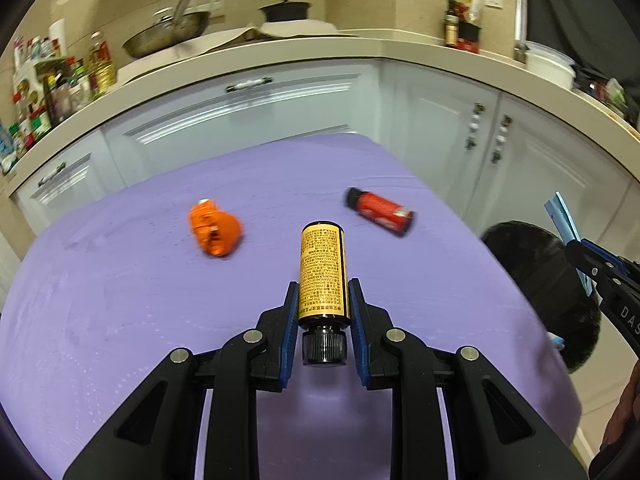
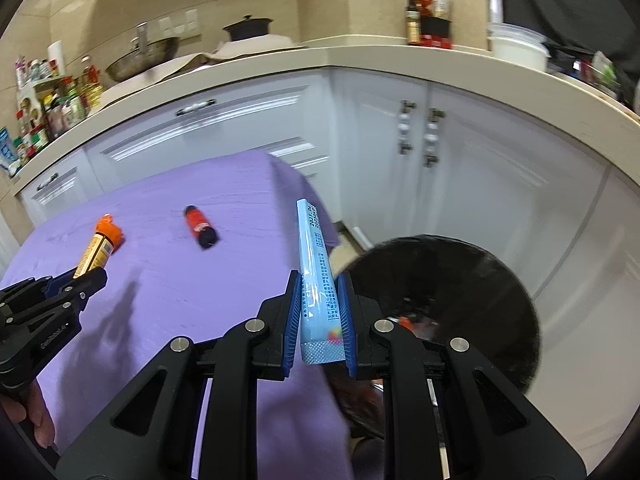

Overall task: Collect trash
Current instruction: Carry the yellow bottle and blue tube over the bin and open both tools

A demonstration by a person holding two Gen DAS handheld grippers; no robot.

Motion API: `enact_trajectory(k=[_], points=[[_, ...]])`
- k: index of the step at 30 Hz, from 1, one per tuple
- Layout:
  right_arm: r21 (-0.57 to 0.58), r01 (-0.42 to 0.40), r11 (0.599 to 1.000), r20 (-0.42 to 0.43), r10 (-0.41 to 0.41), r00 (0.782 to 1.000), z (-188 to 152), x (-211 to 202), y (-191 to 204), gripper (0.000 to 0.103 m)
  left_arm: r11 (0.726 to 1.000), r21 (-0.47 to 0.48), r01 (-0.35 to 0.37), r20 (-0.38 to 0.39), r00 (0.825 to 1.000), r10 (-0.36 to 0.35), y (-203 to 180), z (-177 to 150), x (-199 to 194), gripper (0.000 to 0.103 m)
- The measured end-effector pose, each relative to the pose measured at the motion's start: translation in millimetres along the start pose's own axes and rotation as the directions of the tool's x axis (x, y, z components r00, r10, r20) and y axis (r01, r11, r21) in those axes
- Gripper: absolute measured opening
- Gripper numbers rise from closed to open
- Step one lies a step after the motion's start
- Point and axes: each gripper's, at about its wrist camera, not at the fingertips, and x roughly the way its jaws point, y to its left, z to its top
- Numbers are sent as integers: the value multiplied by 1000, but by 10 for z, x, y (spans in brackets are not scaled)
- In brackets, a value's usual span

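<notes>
The left gripper (image 1: 323, 308) clamps a yellow-labelled bottle (image 1: 323, 276); the right gripper (image 2: 319, 308) pinches a blue sachet (image 2: 318, 280) (lower right, beside the black bin (image 2: 460, 280)), probably for dropping.

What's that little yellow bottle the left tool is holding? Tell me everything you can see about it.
The yellow bottle is a small cylinder with a dark body, a yellow-orange label covered in fine black print, and a ribbed black screw cap, still on. The left gripper has its blue-padded jaws shut on the bottle's sides near the cap end. The cap points back toward the camera and the base points forward. It is held above the purple tablecloth, touching only the jaws.
</notes>
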Motion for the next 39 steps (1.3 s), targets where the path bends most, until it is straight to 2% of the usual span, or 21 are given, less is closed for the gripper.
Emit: enact_trajectory(k=[7,17,24,32,34,35,36,38,39], points=[[47,74,996,4,-74,997,-126,-174,-400,18,995,75,69,13,997,-71,-496,-10,-56,25],[98,155,983,10,-157,988,-212,-289,-856,18,967,205,150,32,987,-160,-1268,79,-25,25],[123,182,976,15,-185,983,-217,-248,-1076,18,947,269,178,23,981,-191,-1671,133,98,25],[147,204,968,18,-209,978,-192,-140,-1277,19,938,291,185,15,980,-198,-1955,227,277,25],[153,208,966,25,-214,977,-181,-98,-1318,29,936,299,188,9,980,-200,-2016,241,329,25],[156,210,965,26,-217,976,-180,-77,-1333,41,933,306,187,2,980,-197,-2050,247,368,26],[158,216,964,27,-222,975,-187,-57,-1349,44,932,311,187,-5,981,-195,-2073,249,399,28],[160,223,962,22,-229,973,-192,-25,-1368,44,932,314,182,-6,982,-190,-2091,243,427,38],[162,222,961,22,-228,973,-199,-22,-1370,44,932,313,180,-5,982,-188,-2092,242,431,40]])
